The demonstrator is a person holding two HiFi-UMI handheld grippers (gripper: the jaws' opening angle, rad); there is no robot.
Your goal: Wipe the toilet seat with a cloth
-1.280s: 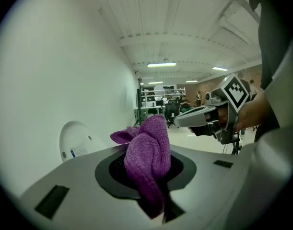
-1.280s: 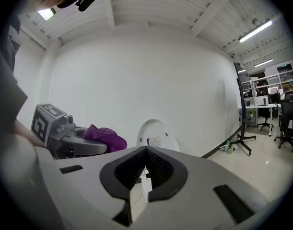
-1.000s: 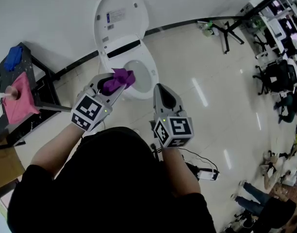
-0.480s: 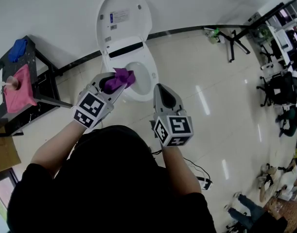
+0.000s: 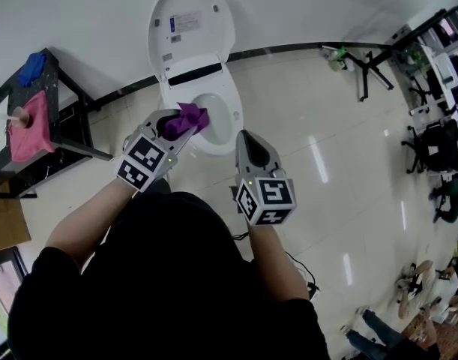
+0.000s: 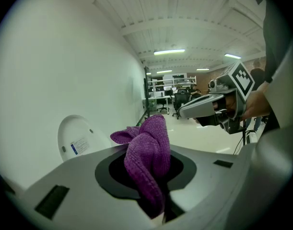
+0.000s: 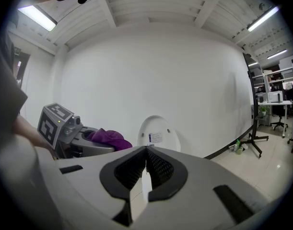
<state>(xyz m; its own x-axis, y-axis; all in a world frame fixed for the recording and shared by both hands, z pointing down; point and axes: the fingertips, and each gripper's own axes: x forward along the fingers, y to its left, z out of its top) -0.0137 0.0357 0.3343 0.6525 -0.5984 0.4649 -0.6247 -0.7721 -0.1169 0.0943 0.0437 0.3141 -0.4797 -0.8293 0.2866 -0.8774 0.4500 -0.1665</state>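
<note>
A white toilet point(image 5: 227, 123) stands against the wall with its lid point(image 5: 190, 27) raised; the seat ring is down round the bowl. My left gripper point(image 5: 185, 124) is shut on a purple cloth point(image 5: 187, 118), held above the seat's near left side. The cloth point(image 6: 147, 158) bulges up between the jaws in the left gripper view, and the lid point(image 6: 77, 138) shows beyond it. My right gripper point(image 5: 249, 142) hovers just right of the bowl's front, shut with nothing in it. In the right gripper view the cloth point(image 7: 108, 138) and the lid point(image 7: 156, 133) lie ahead.
A black stand point(image 5: 62, 133) at the left carries a pink cloth point(image 5: 28, 130) and a blue cloth point(image 5: 32, 67). Glossy tile floor point(image 5: 326, 141) spreads to the right. Tripod legs point(image 5: 367, 62) and office chairs point(image 5: 446, 145) stand at the far right. A cable point(image 5: 300, 265) lies on the floor by my feet.
The left gripper with the purple cloth has edged slightly forward toward the toilet. The head view has shifted a little. The right gripper keeps its place.
</note>
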